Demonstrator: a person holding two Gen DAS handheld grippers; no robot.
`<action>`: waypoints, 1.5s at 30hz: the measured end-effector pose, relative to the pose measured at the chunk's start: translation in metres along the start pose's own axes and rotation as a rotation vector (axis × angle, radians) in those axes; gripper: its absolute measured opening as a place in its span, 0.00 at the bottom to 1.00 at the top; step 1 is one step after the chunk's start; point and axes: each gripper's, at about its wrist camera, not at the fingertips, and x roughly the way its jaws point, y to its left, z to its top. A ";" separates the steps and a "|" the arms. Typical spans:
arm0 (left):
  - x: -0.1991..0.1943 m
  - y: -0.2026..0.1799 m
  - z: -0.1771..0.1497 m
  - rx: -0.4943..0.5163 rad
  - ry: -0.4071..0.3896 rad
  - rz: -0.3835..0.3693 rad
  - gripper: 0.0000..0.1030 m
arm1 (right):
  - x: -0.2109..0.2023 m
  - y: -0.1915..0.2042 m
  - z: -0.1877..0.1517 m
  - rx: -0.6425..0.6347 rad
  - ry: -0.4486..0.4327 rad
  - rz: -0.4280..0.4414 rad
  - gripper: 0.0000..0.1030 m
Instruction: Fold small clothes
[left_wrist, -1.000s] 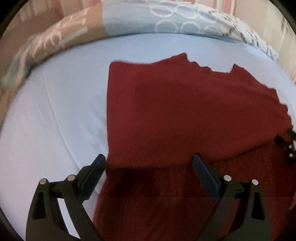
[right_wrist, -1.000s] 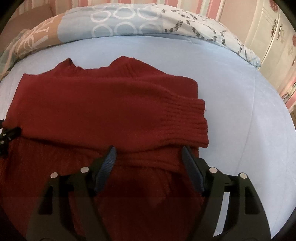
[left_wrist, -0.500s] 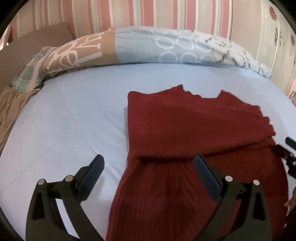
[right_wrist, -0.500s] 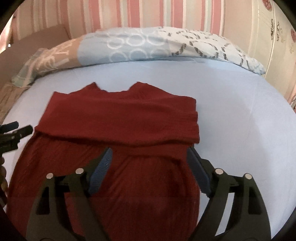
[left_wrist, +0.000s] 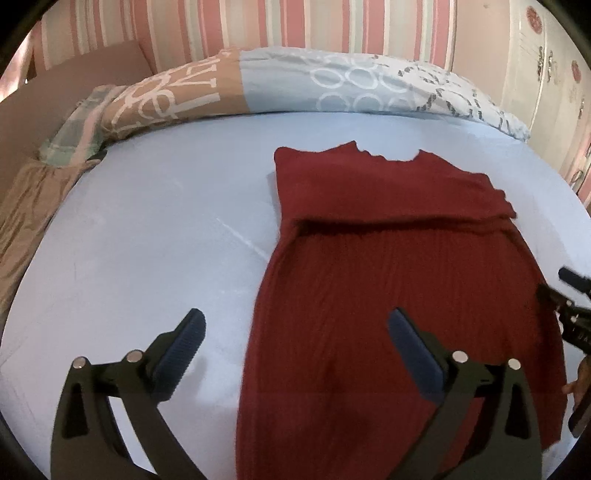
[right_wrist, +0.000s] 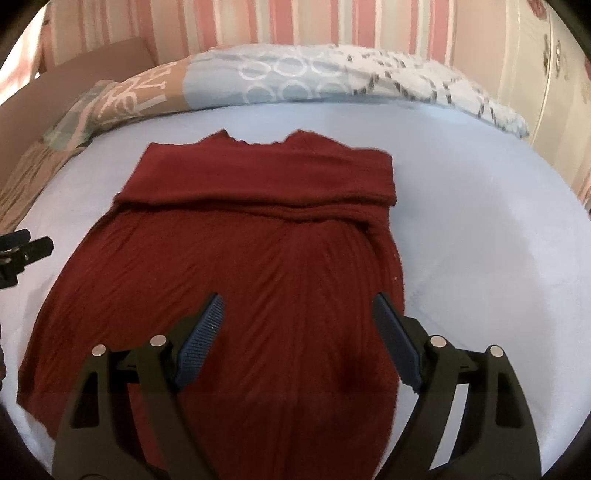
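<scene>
Sweater (right_wrist: 236, 266) hem cut off below | left gripper (left_wrist: 295, 332) fingers empty

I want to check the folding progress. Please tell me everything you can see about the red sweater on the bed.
The red sweater is a dark red ribbed knit lying flat on the light blue sheet. Its neckline points toward the patterned pillow. The sleeves are folded across the chest as a band, and the lower body spreads out toward the cameras, not yet folded. Both grippers are open above it; nothing touches it.
</scene>
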 end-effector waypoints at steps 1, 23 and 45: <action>-0.005 0.000 -0.004 -0.004 0.000 -0.008 0.97 | -0.008 0.004 -0.002 -0.006 -0.014 0.000 0.86; -0.098 -0.025 -0.116 0.011 0.034 -0.038 0.97 | -0.124 0.063 -0.096 -0.094 -0.066 -0.037 0.92; -0.089 -0.032 -0.131 0.005 0.082 -0.058 0.97 | -0.076 0.042 -0.130 -0.004 0.209 -0.039 0.15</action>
